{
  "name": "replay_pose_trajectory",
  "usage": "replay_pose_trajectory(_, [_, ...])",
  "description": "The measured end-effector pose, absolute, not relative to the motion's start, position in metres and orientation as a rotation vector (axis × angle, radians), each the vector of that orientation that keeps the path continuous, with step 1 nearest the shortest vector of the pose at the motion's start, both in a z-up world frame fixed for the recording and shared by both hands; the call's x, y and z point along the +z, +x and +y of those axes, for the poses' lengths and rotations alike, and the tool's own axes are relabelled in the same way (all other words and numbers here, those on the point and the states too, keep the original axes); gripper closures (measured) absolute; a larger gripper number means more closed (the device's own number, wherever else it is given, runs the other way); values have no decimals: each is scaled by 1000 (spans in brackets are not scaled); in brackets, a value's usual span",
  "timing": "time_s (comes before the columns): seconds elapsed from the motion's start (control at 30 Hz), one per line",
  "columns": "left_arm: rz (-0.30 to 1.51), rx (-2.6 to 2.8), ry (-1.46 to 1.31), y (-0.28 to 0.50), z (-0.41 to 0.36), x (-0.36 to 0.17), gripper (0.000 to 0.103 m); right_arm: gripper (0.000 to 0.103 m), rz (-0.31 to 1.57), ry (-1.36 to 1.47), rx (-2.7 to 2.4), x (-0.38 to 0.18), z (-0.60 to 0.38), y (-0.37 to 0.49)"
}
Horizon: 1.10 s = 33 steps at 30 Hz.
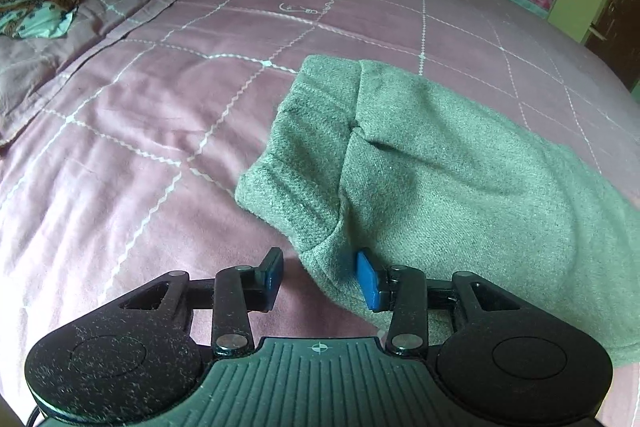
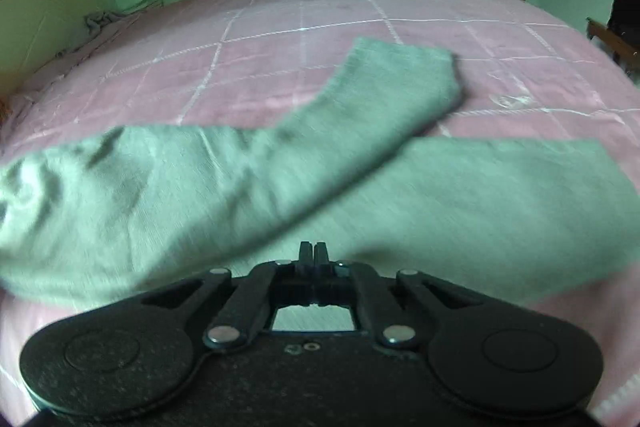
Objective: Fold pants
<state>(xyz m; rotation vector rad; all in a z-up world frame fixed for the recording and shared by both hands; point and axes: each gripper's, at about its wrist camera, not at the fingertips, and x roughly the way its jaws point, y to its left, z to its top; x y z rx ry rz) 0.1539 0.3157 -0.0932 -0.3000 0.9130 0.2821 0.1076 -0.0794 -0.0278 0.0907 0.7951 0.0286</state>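
One pair of grey pants [image 1: 440, 167] lies on the bed [image 1: 140, 127]; left gripper [image 1: 320, 277] fingers apart around its corner, right gripper [image 2: 314, 255] fingers together, two legs ahead.

Closed right hand-held gripper [image 2: 314, 254] over grey pants [image 2: 240, 179] on pink bedspread [image 2: 280, 59].

Soft, even daylight, green cast on both feeds. Left wrist view sharp; faint shadows in the pants [image 1: 440, 179] folds. Right wrist view motion-blurred across the pants and bed [image 2: 280, 27]. Heavy fisheye bending, dark vignette in corners.
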Motion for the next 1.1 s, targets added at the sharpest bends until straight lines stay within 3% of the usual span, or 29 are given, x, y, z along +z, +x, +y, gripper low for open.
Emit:
replay_pose_trajectory(0.03, [915, 285, -311, 154, 316, -94, 61, 98, 771, 104, 38, -27, -80, 103])
replay_pose_trajectory(0.1, [918, 290, -320, 155, 316, -94, 60, 48, 742, 130, 22, -20, -76, 109])
replay_pose_trajectory(0.13, [919, 290, -320, 155, 316, -95, 60, 42, 732, 132, 23, -15, -71, 116])
replay_pose_trajectory(0.27, [919, 282, -325, 155, 317, -96, 58, 44, 737, 67, 47, -10, -40, 158])
replay_pose_trajectory(0.4, [914, 272, -337, 154, 321, -98, 57, 45, 882, -48, -28, -35, -19, 201])
replay_pose_trajectory(0.43, [914, 267, -335, 154, 321, -98, 57, 53, 890, -74, -31, -40, -18, 201])
replay_pose_trajectory(0.47, [914, 261, -332, 154, 321, -98, 57, 94, 876, -75, -15, -42, -21, 197])
replay_pose_trajectory(0.6, [912, 240, -326, 154, 323, -98, 57, 97, 805, -12, 1, -29, -38, 162])
replay_pose_trajectory(0.77, [905, 234, -333, 152, 324, -100, 57, 98, 777, 131, -8, -34, -64, 105])
replay_pose_trajectory(0.8, [906, 234, -334, 152, 324, -100, 57, 94, 802, 132, -8, -42, -67, 103])
replay_pose_trajectory(0.83, [907, 233, -333, 152, 324, -100, 57, 87, 795, 163, -3, -44, -72, 101])
replay_pose_trajectory(0.9, [909, 233, -331, 153, 324, -100, 57, 57, 709, 192, -15, -28, -77, 95])
replay_pose_trajectory(0.97, [912, 235, -331, 154, 323, -101, 57, 47, 665, 168, 7, -11, -74, 102])
replay_pose_trajectory(1.1, [913, 238, -337, 154, 323, -100, 57, 51, 763, 55, -35, -9, -67, 157])
